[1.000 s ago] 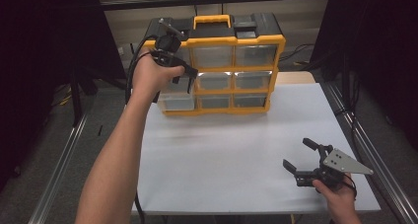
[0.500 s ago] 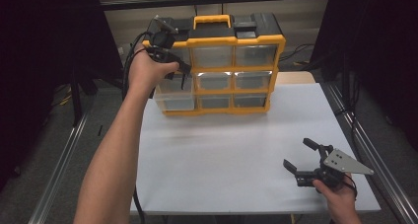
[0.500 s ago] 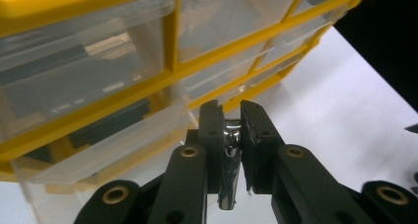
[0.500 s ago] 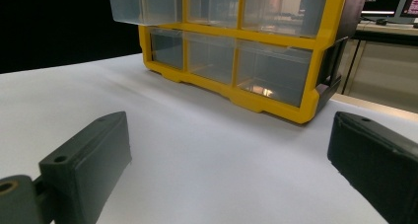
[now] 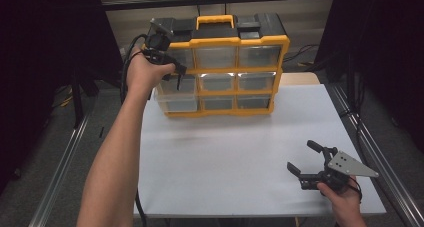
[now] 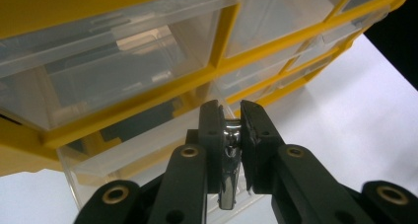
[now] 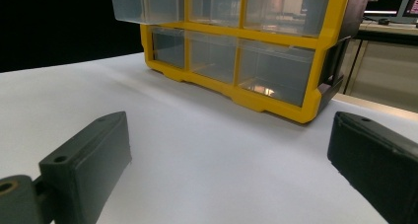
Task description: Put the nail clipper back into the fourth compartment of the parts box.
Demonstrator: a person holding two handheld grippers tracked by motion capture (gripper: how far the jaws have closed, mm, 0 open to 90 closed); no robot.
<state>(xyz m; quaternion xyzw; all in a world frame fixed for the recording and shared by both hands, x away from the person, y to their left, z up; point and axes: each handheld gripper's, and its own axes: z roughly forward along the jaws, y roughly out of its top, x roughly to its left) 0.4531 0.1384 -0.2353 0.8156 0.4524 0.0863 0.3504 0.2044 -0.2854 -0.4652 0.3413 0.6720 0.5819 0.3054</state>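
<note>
A yellow-framed organizer [image 5: 235, 41] with clear drawers stands at the back of the white table [image 5: 225, 157]. My left gripper [image 5: 178, 81] hangs at the organizer's left column, over a clear drawer [image 5: 172, 101] that is pulled out. In the left gripper view the organizer frame [image 6: 148, 103] is close, and the gripper [image 6: 230, 110] is shut on a small shiny metal piece [image 6: 229, 160] above the pulled-out drawer [image 6: 123, 160]. My right gripper [image 5: 300, 155] rests open and empty near the table's front right corner; in its own view the right gripper [image 7: 229, 135] faces the organizer [image 7: 276, 103].
The organizer has a yellow handle [image 5: 215, 21] and black lid bins on top. Metal rails [image 5: 372, 157] run along both sides of the table. A black cable [image 5: 131, 57] trails from the left gripper.
The left hand and its gripper have shifted slightly left and up at the organizer's left column. The right gripper has not moved.
</note>
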